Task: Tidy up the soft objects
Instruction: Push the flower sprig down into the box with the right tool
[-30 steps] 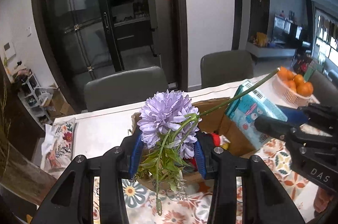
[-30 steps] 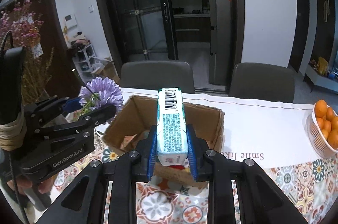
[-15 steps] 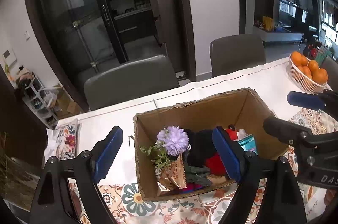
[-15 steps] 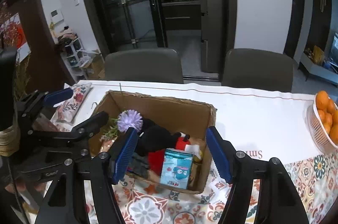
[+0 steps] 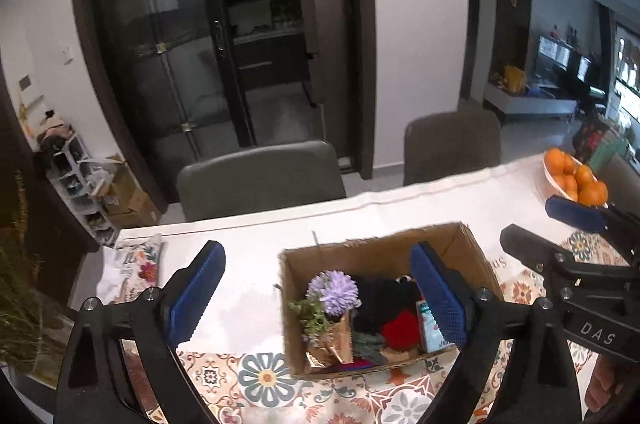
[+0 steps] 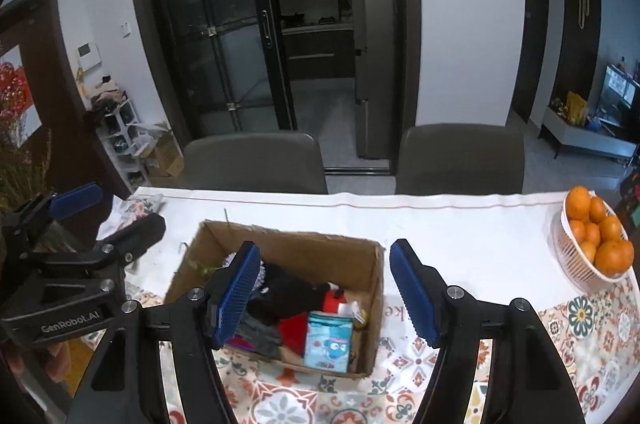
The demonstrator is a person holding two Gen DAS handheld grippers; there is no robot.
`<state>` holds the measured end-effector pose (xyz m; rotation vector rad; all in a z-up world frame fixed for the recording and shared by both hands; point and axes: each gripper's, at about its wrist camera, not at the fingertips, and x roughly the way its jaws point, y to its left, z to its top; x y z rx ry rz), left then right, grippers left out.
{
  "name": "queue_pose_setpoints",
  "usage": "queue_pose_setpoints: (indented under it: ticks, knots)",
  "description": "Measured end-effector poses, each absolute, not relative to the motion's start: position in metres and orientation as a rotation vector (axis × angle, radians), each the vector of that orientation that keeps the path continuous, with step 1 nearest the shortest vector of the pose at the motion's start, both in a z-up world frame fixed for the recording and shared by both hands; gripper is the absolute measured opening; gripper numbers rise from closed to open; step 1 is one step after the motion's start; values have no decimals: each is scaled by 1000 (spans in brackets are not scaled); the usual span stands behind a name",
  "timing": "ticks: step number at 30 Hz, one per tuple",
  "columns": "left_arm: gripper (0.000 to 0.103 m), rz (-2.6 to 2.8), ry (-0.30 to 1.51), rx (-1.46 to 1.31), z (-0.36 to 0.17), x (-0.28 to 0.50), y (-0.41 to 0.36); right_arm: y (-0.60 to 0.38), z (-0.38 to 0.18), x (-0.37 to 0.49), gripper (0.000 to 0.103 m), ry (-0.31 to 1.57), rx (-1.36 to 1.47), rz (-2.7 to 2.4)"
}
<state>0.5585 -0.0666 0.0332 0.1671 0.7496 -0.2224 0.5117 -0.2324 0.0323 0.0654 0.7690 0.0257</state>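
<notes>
Hovering above cardboard box [image 5: 384,252]: left gripper [image 5: 316,298], right gripper [image 6: 324,294] both just opened wide, empty; purple flower [image 5: 334,292] below left, tissue pack [image 6: 328,340] below right.

2 grey chairs [image 6: 256,160] face dark glass doors [image 6: 212,24], white walls [image 6: 464,24].

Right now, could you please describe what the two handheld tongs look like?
Both tongs are black plastic frames with silver screws and two angular fingers tipped with blue ribbed pads. The left tongs carry white "GenRobot.AI" lettering on the side, seen from the right wrist view. The right tongs show white letters "DAS" on the body. No cables or sleeves show.
</notes>
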Motion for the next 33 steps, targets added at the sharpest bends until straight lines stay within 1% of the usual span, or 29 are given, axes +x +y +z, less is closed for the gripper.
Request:
queue_pose_setpoints:
  ticks: [4, 8, 12, 16, 20, 24, 26, 31, 33]
  knots:
    - [95, -160, 698, 193, 40, 549, -54, -222, 35, 513, 69, 748, 54, 60]
    - [96, -87, 680, 224, 33, 539, -39, -207, 27, 515, 69, 744, 20, 105]
    - [97, -44, 697, 210, 14, 532, -20, -189, 11, 521, 69, 768, -12, 182]
    - [97, -34, 752, 158, -10, 533, 0, -171, -6, 530, 67, 795, -46, 240]
    - [97, -11, 782, 121, -25, 537, 15, -155, -18, 543, 65, 788, -85, 281]
    - [97, 1, 787, 71, -32, 539, 24, -144, -24, 563, 50, 786, -99, 311]
    - [97, 12, 787, 53, -36, 541, 27, -139, -28, 573, 49, 789, -96, 323]
    - [97, 39, 801, 23, -48, 553, 36, -128, -41, 593, 38, 793, -120, 329]
    - [97, 43, 801, 18, -52, 555, 37, -126, -46, 601, 38, 798, -120, 331]
